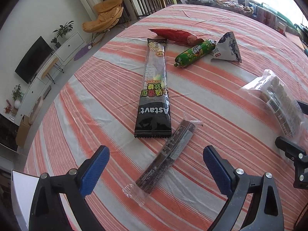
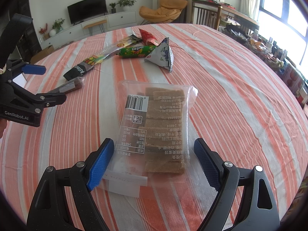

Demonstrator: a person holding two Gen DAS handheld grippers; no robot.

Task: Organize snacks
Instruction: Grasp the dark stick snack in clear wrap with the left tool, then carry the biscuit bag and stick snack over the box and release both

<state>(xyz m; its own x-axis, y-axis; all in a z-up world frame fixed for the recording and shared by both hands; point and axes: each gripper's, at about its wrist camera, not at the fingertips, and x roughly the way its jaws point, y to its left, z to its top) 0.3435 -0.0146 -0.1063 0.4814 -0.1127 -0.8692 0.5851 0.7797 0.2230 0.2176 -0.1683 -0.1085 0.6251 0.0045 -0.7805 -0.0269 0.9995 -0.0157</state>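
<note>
Snacks lie on a table under a striped cloth (image 1: 202, 100). My left gripper (image 1: 156, 154) is open, its jaws either side of a thin dark bar in clear wrap (image 1: 167, 157). Beyond it lie a long black candy pack (image 1: 155, 88), a green sausage (image 1: 195, 53), a red packet (image 1: 176, 35) and a white triangular pouch (image 1: 228, 48). My right gripper (image 2: 154, 150) is open around the near end of a clear bag of brown slices (image 2: 159, 127), which also shows in the left wrist view (image 1: 277, 98).
The left gripper's body shows at the left edge of the right wrist view (image 2: 21, 96). A white box corner (image 1: 19, 188) sits at the table's near left. Cluttered goods (image 2: 269, 52) line the far right side. Chairs (image 1: 146, 2) stand beyond the table.
</note>
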